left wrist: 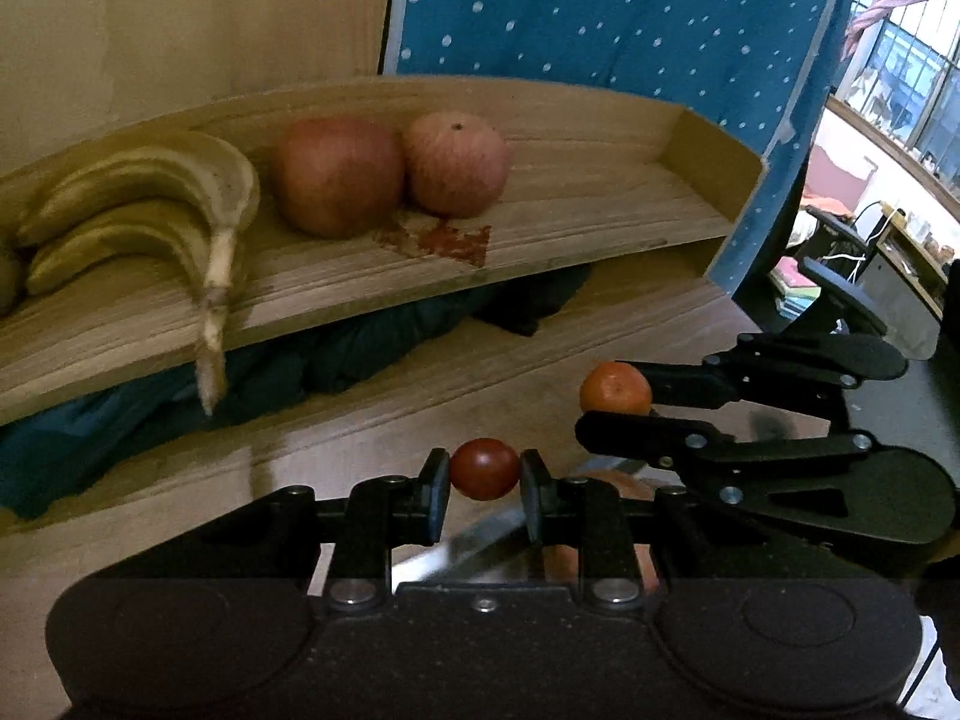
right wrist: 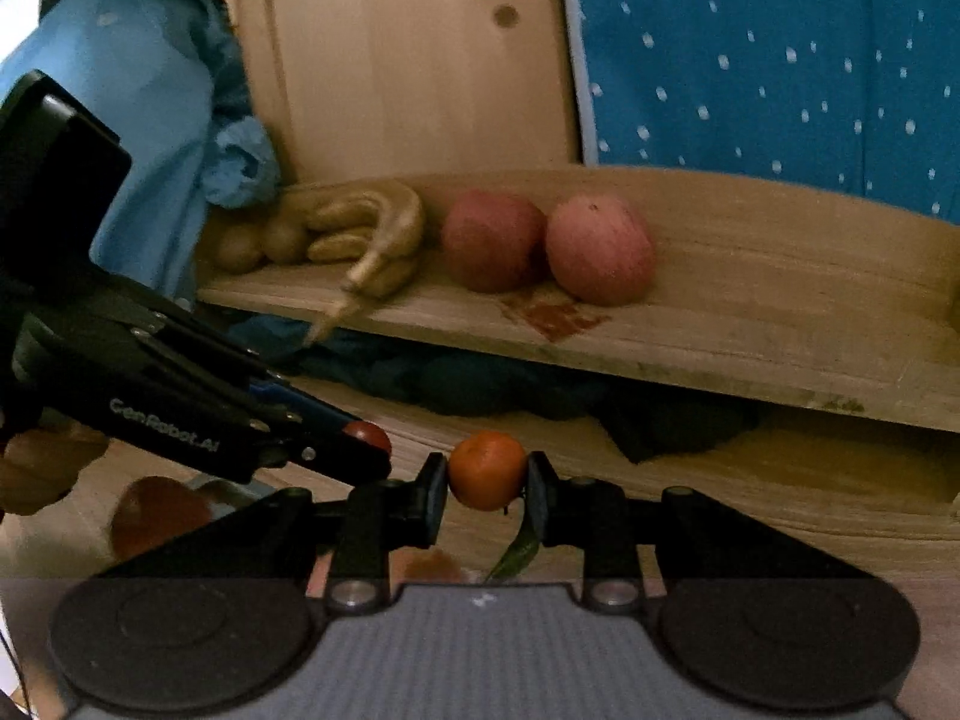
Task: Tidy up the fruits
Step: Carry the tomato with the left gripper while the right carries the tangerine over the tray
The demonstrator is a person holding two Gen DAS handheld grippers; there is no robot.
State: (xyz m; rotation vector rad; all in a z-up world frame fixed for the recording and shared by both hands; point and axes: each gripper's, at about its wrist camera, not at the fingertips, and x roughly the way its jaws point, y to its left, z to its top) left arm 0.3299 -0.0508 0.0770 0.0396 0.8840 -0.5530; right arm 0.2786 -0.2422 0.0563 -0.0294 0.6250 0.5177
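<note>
With my left hand-held gripper (left wrist: 485,471) clamped on a small red tomato (left wrist: 485,468) and my right hand-held gripper (right wrist: 487,474) pinching a mandarin (right wrist: 486,469), both held above the counter (right wrist: 780,480), I judge the next move is setting them on the shelf (left wrist: 540,240) beside the apples (left wrist: 396,174).

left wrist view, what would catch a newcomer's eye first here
The left hand-held gripper pinches a small red tomato at bottom centre, and the right hand-held gripper beside it clamps a tangerine. Behind them, two apples and a bunch of bananas sit on the wooden shelf.
</note>
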